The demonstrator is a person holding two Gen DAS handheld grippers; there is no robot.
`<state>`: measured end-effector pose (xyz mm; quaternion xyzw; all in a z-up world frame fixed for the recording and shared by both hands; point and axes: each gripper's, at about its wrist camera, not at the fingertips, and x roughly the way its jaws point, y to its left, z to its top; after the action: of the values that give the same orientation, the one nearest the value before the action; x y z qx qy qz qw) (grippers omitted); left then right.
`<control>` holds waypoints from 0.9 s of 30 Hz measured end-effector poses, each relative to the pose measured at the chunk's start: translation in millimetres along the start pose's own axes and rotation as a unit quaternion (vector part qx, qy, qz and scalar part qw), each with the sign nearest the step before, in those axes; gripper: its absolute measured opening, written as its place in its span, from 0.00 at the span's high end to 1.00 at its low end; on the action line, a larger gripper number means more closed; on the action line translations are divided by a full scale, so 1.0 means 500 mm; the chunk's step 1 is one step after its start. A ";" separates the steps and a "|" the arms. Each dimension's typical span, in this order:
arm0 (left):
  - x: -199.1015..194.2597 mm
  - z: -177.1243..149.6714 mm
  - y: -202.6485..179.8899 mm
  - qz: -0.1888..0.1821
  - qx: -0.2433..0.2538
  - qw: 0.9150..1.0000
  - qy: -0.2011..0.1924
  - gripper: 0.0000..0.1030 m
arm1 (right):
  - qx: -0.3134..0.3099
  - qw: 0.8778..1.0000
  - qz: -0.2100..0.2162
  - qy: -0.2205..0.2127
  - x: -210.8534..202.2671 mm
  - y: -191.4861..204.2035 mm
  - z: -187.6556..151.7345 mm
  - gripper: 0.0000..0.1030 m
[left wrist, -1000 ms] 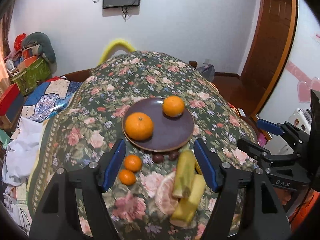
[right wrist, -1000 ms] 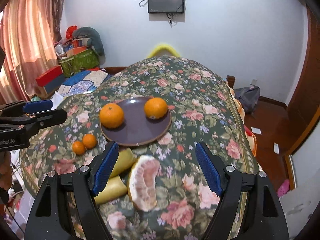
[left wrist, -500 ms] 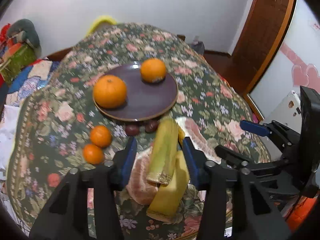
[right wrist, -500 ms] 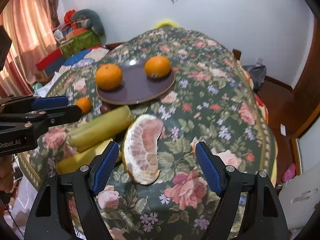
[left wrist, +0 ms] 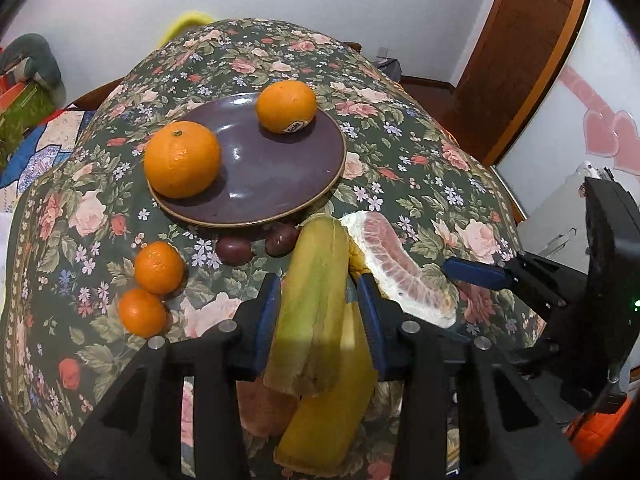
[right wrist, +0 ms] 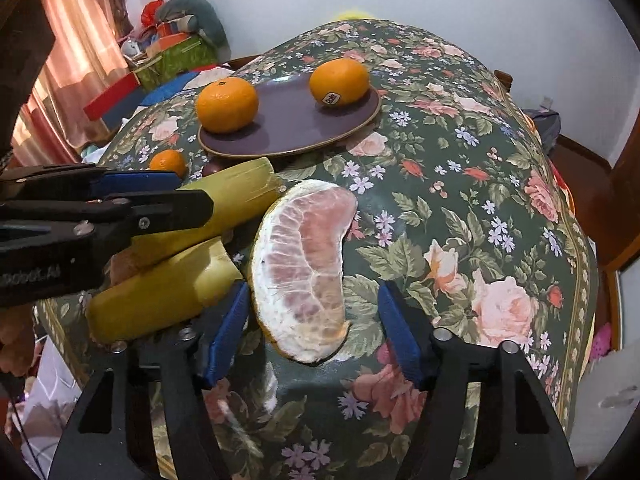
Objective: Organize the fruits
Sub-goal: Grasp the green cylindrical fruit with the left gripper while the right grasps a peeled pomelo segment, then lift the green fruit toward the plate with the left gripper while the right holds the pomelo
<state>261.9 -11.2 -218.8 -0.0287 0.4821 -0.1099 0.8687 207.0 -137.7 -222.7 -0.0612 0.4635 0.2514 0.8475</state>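
Observation:
A yellow-green stalk (left wrist: 316, 264) lies on the floral tablecloth between the pads of my left gripper (left wrist: 319, 284); its jaws are closing and sit against the stalk's sides. A second yellow stalk (left wrist: 332, 412) lies beneath it. My right gripper (right wrist: 313, 296) straddles a peeled pomelo segment (right wrist: 304, 256); its jaws are closing, with a gap left on the right side. Behind them a purple plate (left wrist: 256, 176) holds two oranges (left wrist: 182, 164).
Two small tangerines (left wrist: 159, 267) lie left of the left gripper. Two dark round fruits (left wrist: 234, 250) sit at the plate's near rim. Another pinkish pomelo piece (left wrist: 260, 404) shows under the left gripper. The table's edge drops off right of the right gripper.
Both grippers have come down toward the table. The left jaws narrowed from wide open onto the yellow-green stalk. The right jaws narrowed around the pomelo segment.

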 end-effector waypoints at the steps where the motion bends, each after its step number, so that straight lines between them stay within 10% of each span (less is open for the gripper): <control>1: 0.004 0.001 0.001 -0.001 -0.001 1.000 0.002 0.62 | 0.003 1.000 -0.004 -0.001 -0.002 -0.007 -0.002 0.41; 27: 0.084 0.038 0.026 -0.046 -0.013 0.999 0.027 0.63 | -0.025 1.000 0.000 0.011 0.057 -0.024 0.054 0.42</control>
<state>301.7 -8.7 -245.6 -0.0588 0.5046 -0.1444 0.8492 245.8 -128.3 -232.2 -0.0851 0.4662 0.2626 0.8405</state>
